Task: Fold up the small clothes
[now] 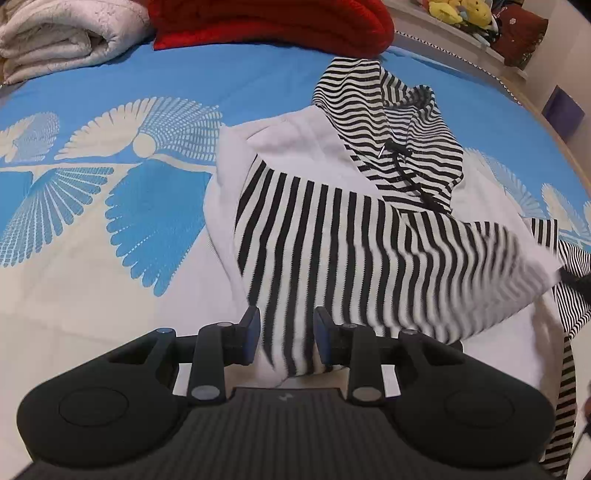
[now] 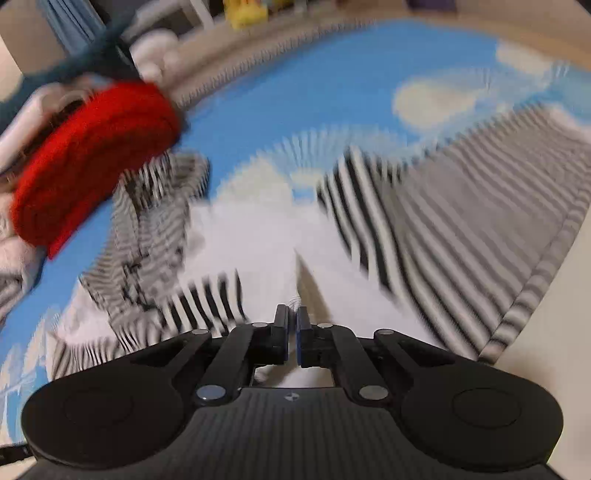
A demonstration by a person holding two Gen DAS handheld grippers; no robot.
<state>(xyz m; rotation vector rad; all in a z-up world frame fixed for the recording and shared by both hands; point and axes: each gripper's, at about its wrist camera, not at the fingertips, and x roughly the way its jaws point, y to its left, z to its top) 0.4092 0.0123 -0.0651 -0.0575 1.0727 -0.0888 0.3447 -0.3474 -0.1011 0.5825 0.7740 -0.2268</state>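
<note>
A small white hoodie with black-and-white striped panels and a striped hood (image 1: 391,122) lies on the blue and white bedspread (image 1: 110,206). My left gripper (image 1: 286,332) is open; a striped fold of the hoodie (image 1: 369,258) lies between its fingers, which stand apart from the cloth. In the blurred right wrist view my right gripper (image 2: 292,332) is shut on a white edge of the hoodie (image 2: 258,243), lifted into a ridge. The striped panel (image 2: 461,221) spreads to the right.
A folded red knit (image 1: 273,22) and a rolled white blanket (image 1: 62,37) lie at the far edge of the bed. Plush toys (image 1: 461,11) sit on a shelf beyond. The bed's edge (image 2: 546,258) runs close on the right in the right wrist view.
</note>
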